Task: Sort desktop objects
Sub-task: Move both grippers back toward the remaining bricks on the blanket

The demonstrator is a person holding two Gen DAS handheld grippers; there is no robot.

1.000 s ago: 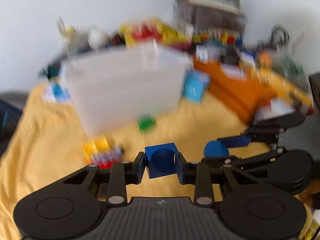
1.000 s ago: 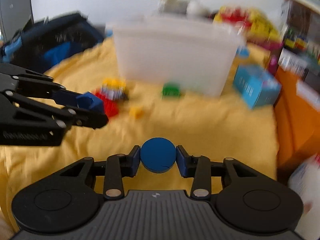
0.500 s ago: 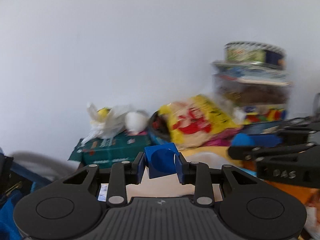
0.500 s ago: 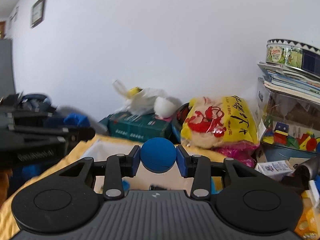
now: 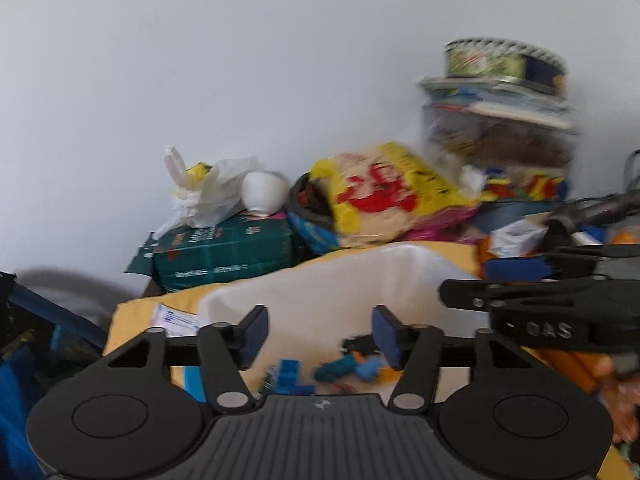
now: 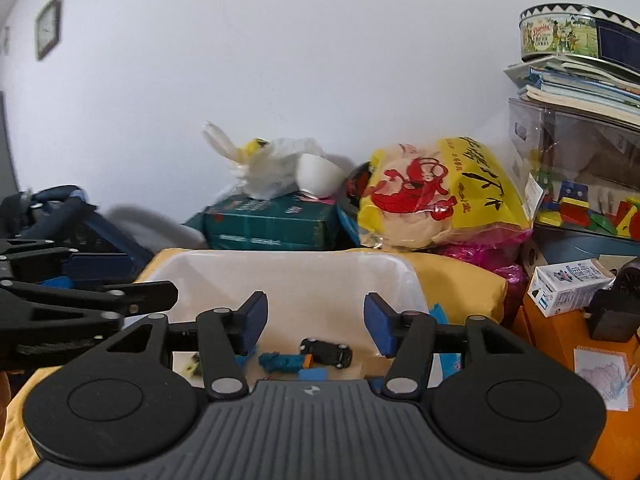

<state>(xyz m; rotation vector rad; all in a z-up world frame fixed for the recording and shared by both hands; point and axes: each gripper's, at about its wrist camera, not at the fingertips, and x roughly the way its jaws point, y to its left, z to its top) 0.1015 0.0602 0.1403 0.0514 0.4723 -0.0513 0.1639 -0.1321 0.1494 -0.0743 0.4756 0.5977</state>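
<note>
A white translucent bin stands on the yellow cloth, right below both grippers. Several small toys lie on its floor: blue blocks, a teal piece and a black toy car. My left gripper hangs over the bin with its jaws opening and nothing between them. My right gripper hangs beside it, jaws also opening and empty. It shows from the side in the left wrist view. The blue cube and blue disc are no longer held; I cannot pick them out for certain in the bin.
Behind the bin sit a green box, a white plastic bag, a yellow and red snack bag and a stack of books topped by a tin. An orange surface with a small carton lies to the right.
Both grippers rose from the cloth to above the bin. The left let go of the blue cube and the right let go of the blue disc; both now stand wide.
</note>
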